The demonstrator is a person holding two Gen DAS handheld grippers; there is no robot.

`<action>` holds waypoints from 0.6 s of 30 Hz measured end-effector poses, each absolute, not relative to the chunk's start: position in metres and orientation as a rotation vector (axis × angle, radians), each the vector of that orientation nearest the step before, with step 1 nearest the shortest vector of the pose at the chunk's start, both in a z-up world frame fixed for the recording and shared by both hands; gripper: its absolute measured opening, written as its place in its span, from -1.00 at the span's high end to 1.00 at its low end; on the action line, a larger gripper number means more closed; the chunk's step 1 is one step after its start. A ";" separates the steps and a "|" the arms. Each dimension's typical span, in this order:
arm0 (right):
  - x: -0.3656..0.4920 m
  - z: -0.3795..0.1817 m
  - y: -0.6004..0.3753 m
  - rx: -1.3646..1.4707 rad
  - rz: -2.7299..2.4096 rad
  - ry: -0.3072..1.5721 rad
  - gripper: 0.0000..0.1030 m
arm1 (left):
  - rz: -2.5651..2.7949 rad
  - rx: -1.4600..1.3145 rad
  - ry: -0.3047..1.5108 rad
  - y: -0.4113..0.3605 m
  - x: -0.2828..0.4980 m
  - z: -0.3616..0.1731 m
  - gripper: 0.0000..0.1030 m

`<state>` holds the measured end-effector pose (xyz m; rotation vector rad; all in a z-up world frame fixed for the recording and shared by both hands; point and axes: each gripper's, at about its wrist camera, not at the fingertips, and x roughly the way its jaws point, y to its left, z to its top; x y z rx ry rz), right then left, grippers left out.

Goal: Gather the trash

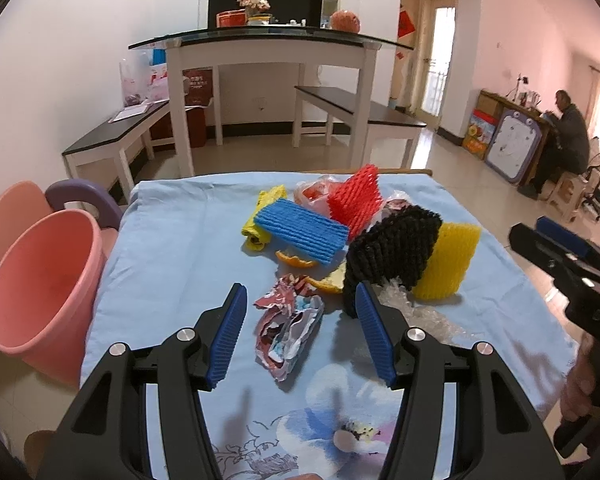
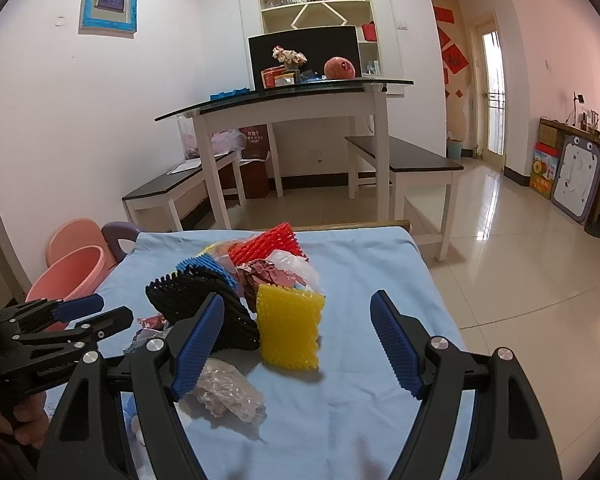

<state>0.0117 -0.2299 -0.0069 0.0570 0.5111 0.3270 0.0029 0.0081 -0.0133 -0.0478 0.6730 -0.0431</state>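
My left gripper (image 1: 300, 300) hangs open over a crumpled wrapper (image 1: 290, 330) on the blue cloth (image 1: 172, 248); my right gripper (image 2: 298, 304) gapes empty near the yellow foam net (image 2: 290, 326). A pink bucket (image 1: 40, 296) stands left of the table.

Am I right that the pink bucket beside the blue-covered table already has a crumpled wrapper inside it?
Not quite: the pink bucket beside the blue-covered table looks empty in the left wrist view. The crumpled wrapper lies on the cloth, between the left gripper's open jaws.
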 end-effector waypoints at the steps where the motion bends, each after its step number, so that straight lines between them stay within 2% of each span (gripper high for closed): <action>1: 0.013 -0.008 -0.230 0.058 0.326 0.513 -0.45 | -0.061 -0.057 0.671 0.009 0.002 -0.013 -0.11; 12: 0.022 -0.019 -0.233 0.076 0.341 0.549 -0.45 | -0.154 -0.100 0.662 0.005 0.005 -0.001 -0.11; 18: 0.024 -0.024 -0.235 0.081 0.356 0.560 -0.45 | -0.161 -0.027 0.657 -0.016 0.025 -0.002 -0.11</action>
